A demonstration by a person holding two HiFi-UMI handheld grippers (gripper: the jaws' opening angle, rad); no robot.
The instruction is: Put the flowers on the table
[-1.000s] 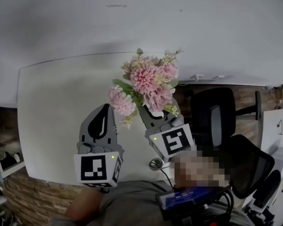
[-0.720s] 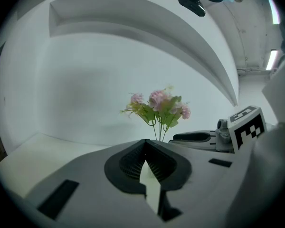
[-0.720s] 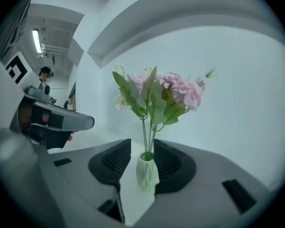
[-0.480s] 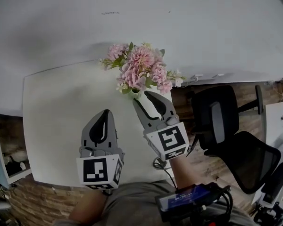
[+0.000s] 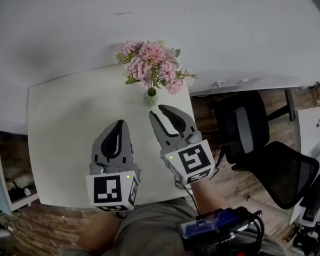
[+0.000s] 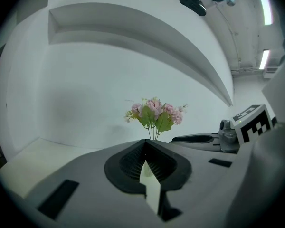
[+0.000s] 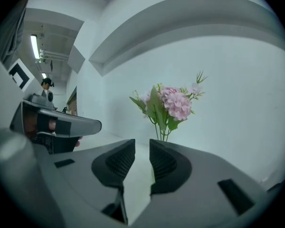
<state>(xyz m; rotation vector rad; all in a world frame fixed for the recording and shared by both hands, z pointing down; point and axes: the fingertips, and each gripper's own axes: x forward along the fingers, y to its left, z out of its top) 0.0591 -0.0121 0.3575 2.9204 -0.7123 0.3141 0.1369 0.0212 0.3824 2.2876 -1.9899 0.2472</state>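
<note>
The flowers (image 5: 152, 63) stand upright in a small vase (image 5: 151, 97) near the bench's (image 5: 64, 121) far edge, close to the white wall (image 5: 229, 31). Our right tongs (image 5: 164, 111) hang just short of the vase, jaws closing with nothing between them. Our left tongs (image 5: 119, 123) are clenched and empty beside them. A black office chair (image 5: 245, 137) stands off the bench's right side. What may be a cable (image 5: 177, 185) lies at the near edge.

Readable text, brands, numbers, signs: none. Left gripper (image 5: 119, 123), marker cube (image 5: 111, 190): black-and-white square pattern only. Right gripper (image 5: 161, 111), marker cube (image 5: 191, 160): same kind of pattern (no letters or digits).
</note>
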